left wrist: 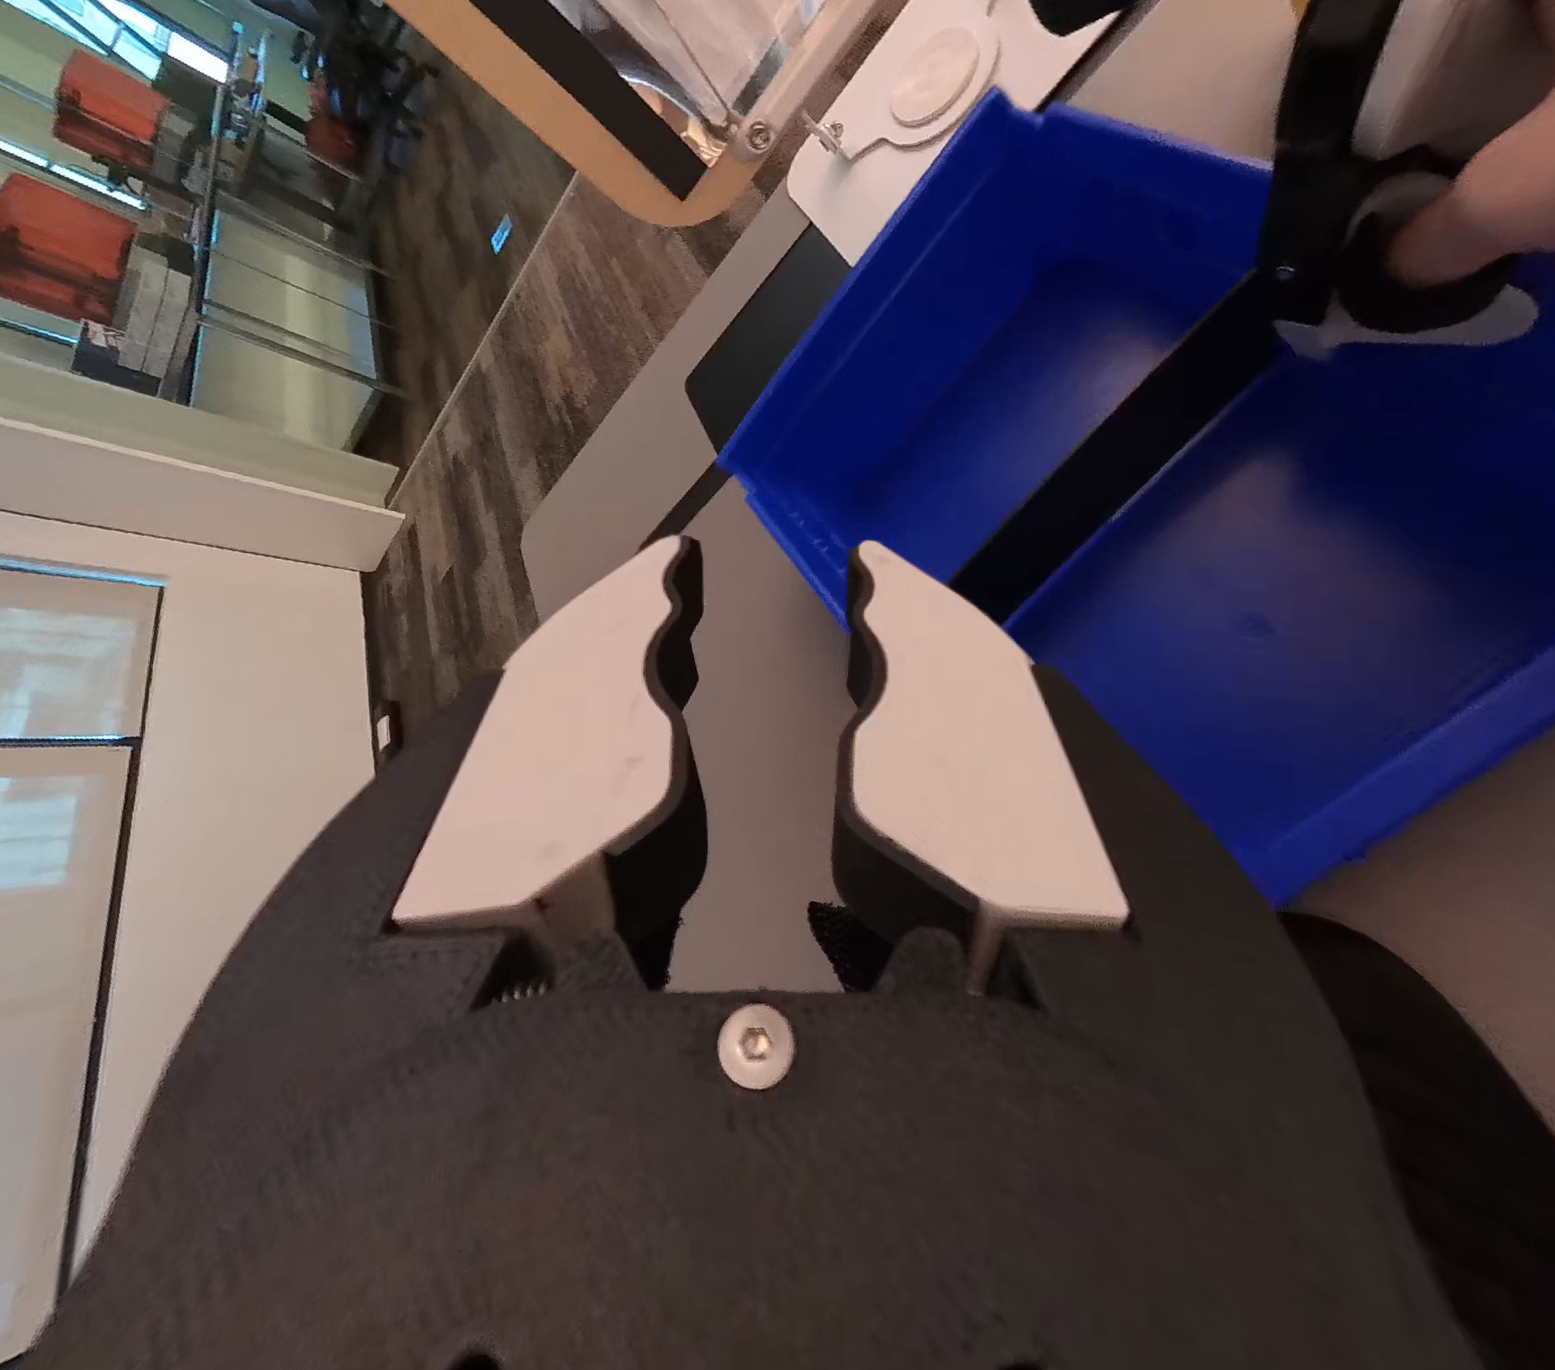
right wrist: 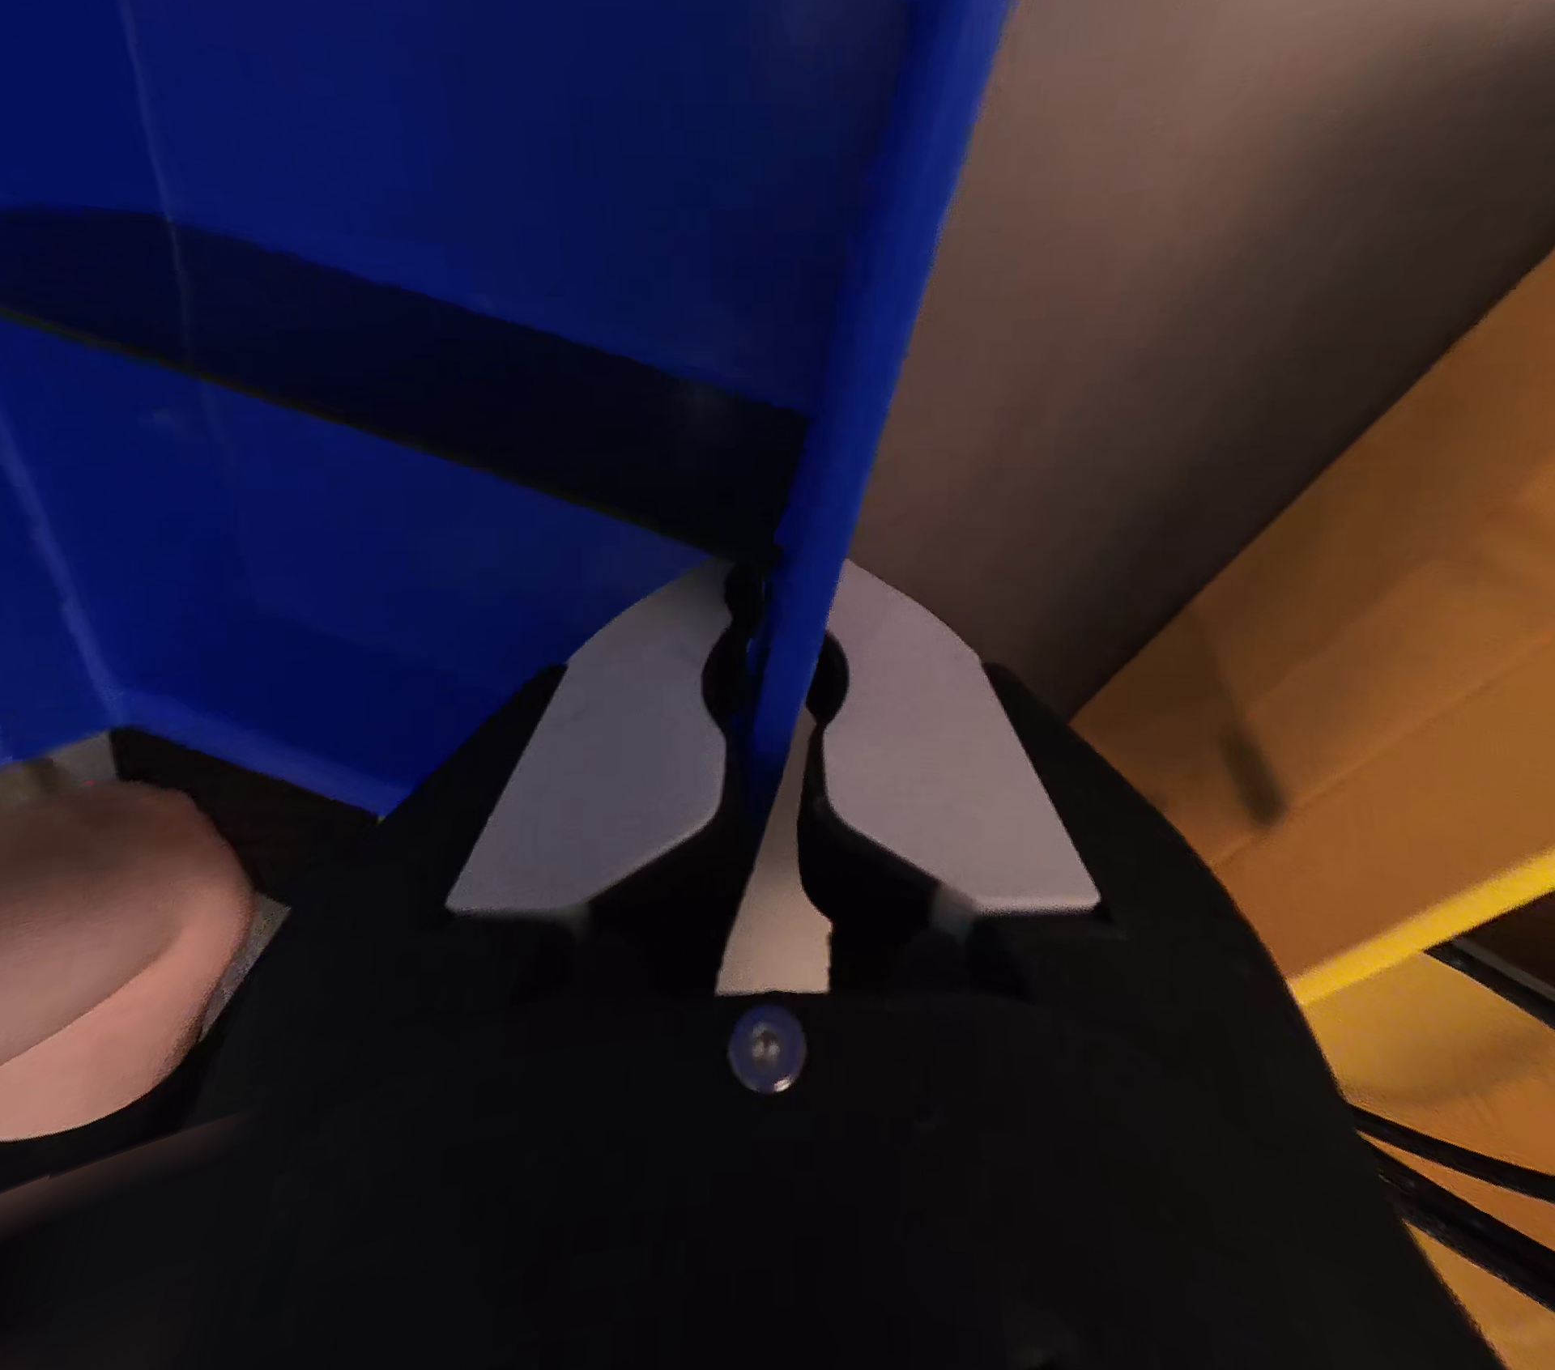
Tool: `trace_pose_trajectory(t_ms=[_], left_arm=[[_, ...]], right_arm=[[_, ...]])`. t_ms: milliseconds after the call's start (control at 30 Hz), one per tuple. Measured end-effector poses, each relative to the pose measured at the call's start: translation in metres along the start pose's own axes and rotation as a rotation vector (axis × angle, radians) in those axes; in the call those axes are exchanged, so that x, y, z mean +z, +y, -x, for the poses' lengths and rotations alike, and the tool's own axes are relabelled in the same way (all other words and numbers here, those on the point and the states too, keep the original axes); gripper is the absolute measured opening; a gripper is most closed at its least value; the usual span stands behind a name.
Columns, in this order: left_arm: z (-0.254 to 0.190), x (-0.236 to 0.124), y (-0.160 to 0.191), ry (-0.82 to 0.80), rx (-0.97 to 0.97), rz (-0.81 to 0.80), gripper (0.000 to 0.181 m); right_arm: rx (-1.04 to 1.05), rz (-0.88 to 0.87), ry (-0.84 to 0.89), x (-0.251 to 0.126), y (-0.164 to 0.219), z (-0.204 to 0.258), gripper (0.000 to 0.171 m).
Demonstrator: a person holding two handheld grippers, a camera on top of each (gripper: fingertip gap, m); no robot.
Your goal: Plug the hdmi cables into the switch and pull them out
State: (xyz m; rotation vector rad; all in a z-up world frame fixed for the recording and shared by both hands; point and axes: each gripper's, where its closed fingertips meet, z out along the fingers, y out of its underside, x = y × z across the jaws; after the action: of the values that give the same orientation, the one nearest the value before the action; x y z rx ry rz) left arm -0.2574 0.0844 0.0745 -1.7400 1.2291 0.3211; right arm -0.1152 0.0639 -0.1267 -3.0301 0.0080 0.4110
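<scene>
Filling the right side of the left wrist view, a big blue bin (left wrist: 1094, 455) sits on the grey worktop (left wrist: 639, 463), and a dark divider (left wrist: 1119, 455) cuts it into two parts. Both parts look bare inside. No cables and no switch show in either view, so I cannot tell where they are. Low in the middle of that view, the left gripper (left wrist: 774, 572) hangs over the worktop just beside the bin's near corner, with its fingers (left wrist: 589, 707) apart and nothing between them. In the upper right of the frame, the right gripper (left wrist: 1313, 312) is at the bin's far wall, with a hand (left wrist: 1464, 211) on it. In the right wrist view, the right gripper (right wrist: 778, 623) has its fingers (right wrist: 639, 732) clamped on the thin edge of the bin (right wrist: 505, 152) wall, one finger inside and one outside. A brown box (right wrist: 1346, 614) sits at the right of that frame.
</scene>
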Motion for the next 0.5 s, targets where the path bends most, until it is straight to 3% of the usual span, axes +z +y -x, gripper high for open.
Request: trace_pose_trajectory(t_ms=[233,500], left_arm=[[0.000,-0.011,-0.005,0.054,-0.090,-0.050,0.037],[0.004,-0.025,-0.008,0.053,-0.138,-0.096,0.038]], right_arm=[[-0.052,-0.017,0.074,-0.010,-0.013,-0.002,0.006],[-0.187,-0.178,0.208,-0.056,-0.052,0.000,0.007]])
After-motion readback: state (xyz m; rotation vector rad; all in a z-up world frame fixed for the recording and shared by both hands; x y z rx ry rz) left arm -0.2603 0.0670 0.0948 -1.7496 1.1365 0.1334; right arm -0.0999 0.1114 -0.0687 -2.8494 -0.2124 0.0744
